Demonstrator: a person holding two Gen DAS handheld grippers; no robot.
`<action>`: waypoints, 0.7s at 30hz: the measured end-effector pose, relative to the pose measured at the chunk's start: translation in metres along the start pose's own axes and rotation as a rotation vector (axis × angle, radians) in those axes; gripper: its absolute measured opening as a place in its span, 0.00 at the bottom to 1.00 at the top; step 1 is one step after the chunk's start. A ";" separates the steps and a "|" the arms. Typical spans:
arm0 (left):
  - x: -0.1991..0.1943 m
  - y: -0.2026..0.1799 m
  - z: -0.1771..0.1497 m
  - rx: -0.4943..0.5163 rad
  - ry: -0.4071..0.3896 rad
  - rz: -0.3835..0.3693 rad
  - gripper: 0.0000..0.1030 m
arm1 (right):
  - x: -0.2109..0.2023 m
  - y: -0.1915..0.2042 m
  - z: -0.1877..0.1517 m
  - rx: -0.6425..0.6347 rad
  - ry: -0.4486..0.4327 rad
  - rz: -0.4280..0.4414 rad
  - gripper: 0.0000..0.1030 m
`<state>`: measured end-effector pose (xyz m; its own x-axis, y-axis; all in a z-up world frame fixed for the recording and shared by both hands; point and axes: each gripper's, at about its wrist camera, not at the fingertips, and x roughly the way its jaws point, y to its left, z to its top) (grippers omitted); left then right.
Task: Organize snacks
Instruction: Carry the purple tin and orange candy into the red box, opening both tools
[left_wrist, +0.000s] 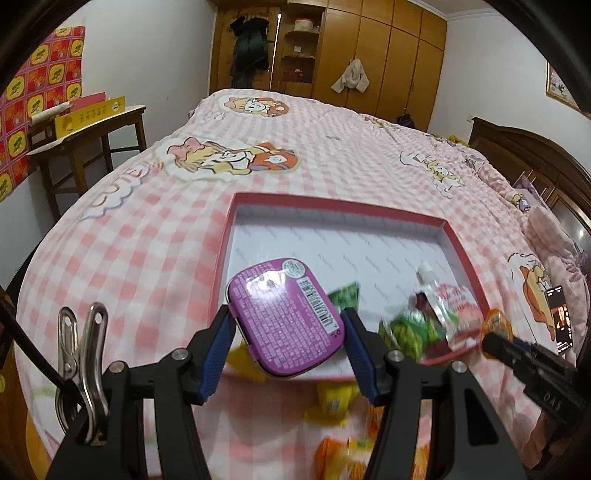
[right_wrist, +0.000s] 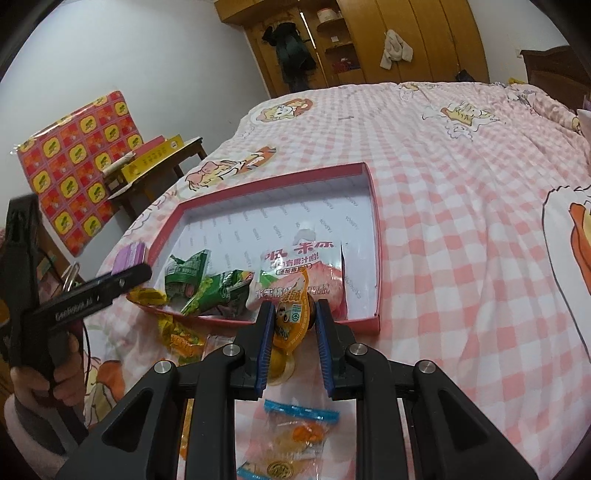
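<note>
The left gripper (left_wrist: 288, 325) is clamping a purple tin (left_wrist: 282, 317) by its two side edges, holding it tilted above the near rim of the red tray (left_wrist: 332, 201), which is lying on the pink checked bedspread (left_wrist: 147, 240). The right gripper (right_wrist: 293, 321) is pinching a small orange jelly cup (right_wrist: 291, 317) between nearly closed pads, just short of the tray's near wall, at about six o'clock from the pouch (right_wrist: 299, 273) inside.

Already in the tray, crowded toward its near side, are green packets (right_wrist: 207, 284) and the pouch; the far half, toward twelve o'clock, is sitting bare. Yellow packets (left_wrist: 332, 400) are still lying on the bedspread below the tin, and clear-wrapped sweets (right_wrist: 299, 432) are waiting at six o'clock of the right gripper.

The risks as I judge them: the tin is smooth and gripped only at its edges, so it is likely to swivel or slip if the hand is jolted. The cup is soft and its foil lid is bending upward, so too hard a squeeze may be crushing it. Both grippers are heading for the same crowded near edge and could be knocking each other or shoving packets over the low wall. The soft bed may also let the tray tip under a heavy drop.
</note>
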<state>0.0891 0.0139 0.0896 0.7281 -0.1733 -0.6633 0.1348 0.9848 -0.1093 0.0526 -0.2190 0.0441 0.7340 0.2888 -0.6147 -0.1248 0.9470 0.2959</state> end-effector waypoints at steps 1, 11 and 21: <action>0.004 -0.001 0.004 0.005 -0.001 -0.001 0.60 | 0.002 0.000 0.000 0.001 0.004 0.001 0.23; 0.052 -0.006 0.032 0.017 0.033 0.003 0.60 | 0.014 -0.002 0.009 -0.022 0.016 0.010 0.23; 0.081 -0.001 0.040 -0.006 0.066 0.012 0.59 | 0.026 -0.004 0.021 -0.035 0.018 0.008 0.23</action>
<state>0.1754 -0.0017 0.0655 0.6838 -0.1606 -0.7118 0.1223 0.9869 -0.1052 0.0866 -0.2180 0.0424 0.7210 0.2985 -0.6254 -0.1544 0.9490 0.2749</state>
